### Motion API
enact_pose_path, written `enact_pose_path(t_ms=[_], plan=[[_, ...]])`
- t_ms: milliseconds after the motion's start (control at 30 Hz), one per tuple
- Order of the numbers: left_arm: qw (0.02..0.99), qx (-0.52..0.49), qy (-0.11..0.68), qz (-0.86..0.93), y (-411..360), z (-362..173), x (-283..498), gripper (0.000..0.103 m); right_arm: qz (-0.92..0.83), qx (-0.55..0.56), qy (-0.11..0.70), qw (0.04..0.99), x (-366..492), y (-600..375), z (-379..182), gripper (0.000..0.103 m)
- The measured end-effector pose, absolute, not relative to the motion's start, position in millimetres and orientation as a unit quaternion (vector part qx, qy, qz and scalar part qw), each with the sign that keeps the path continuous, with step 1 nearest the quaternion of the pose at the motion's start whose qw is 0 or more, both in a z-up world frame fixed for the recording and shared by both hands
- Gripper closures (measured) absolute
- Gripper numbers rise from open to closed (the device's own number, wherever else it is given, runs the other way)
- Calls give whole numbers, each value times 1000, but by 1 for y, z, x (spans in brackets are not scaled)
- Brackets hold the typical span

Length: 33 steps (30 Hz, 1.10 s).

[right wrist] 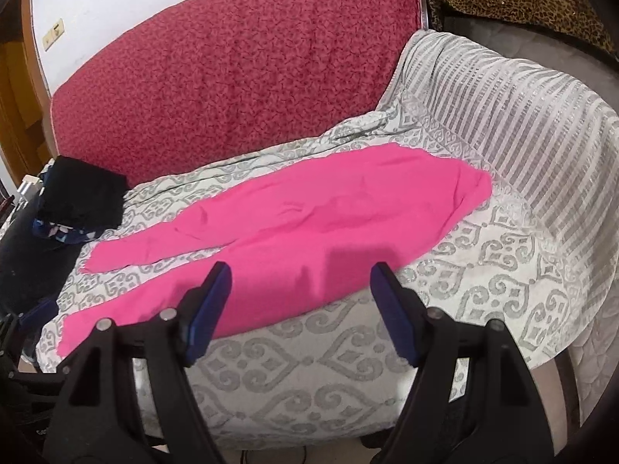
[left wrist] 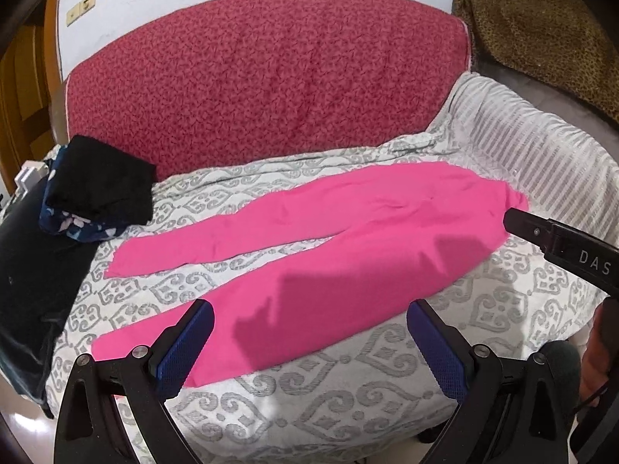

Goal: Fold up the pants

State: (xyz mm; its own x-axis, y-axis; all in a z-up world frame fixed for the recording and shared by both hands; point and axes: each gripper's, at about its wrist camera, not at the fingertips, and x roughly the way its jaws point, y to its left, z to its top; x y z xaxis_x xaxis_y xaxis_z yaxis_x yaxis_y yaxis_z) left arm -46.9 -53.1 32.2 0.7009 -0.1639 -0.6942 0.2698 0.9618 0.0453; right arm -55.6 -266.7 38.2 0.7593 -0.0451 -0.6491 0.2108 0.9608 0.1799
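Here, pink pants [left wrist: 348, 232] lie flat on the patterned sofa cover [left wrist: 309, 406], long axis left–right: waistband right, legs splayed leftward, possibly face-up. Left gripper [left wrist: 309, 324] and right gripper [right wrist: 300, 294] hover above, jaws apart, empty.

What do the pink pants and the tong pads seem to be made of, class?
Pink pants: thin, matte knit fabric, probably; they lie limp with soft creases. Left tongs' pads: blue rubbery material, likely; a fine grid texture shows.
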Motion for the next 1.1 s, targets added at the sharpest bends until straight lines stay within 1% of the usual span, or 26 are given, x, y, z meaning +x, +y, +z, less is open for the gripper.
enact_pose_path(t_ms=[300, 667, 1100], plan=[[903, 66, 409, -116, -46, 5, -22, 2, -76, 133, 370, 916, -30, -272, 17, 28], [894, 69, 430, -106, -32, -9, -10, 2, -86, 158, 386, 905, -10, -285, 1, 28], [892, 74, 434, -99, -17, -12, -8, 2, -93, 172, 395, 898, -6, -297, -5, 28]])
